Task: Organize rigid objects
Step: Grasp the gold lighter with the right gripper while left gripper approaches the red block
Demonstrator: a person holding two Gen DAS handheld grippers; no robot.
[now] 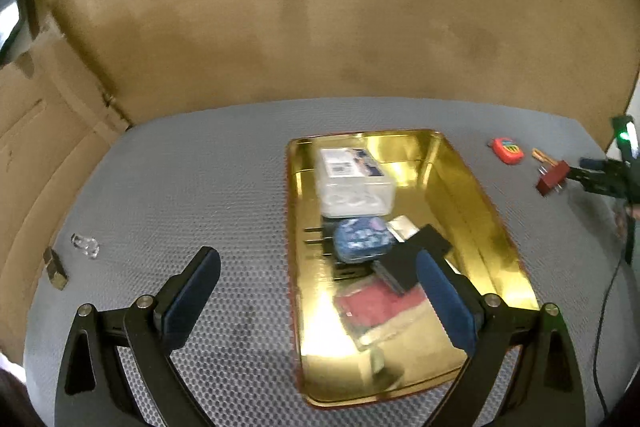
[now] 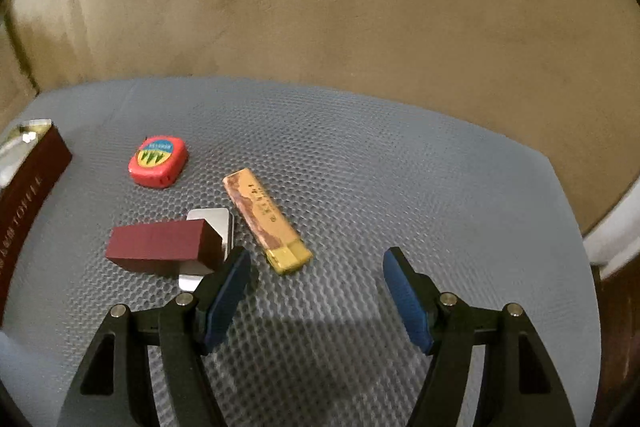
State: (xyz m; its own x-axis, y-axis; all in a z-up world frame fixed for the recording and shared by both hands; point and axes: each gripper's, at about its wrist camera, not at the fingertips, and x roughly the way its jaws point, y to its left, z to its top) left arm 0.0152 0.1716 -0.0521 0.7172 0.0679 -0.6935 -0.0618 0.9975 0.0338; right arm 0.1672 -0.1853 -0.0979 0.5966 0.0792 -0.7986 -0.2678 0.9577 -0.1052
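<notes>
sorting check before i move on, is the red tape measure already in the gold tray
No, the red tape measure lies on the grey mat to the right of the gold tray, outside its rim.

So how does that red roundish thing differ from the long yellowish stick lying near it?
The red tape measure is squat with rounded corners; the yellowish stick is long and slim. The tape measure carries a blue and yellow label, while the stick is mottled brown and yellow with dark printed characters. The stick lies nearer the open right hand-held gripper. Both lie loose on the grey mat, outside the tray.
</notes>
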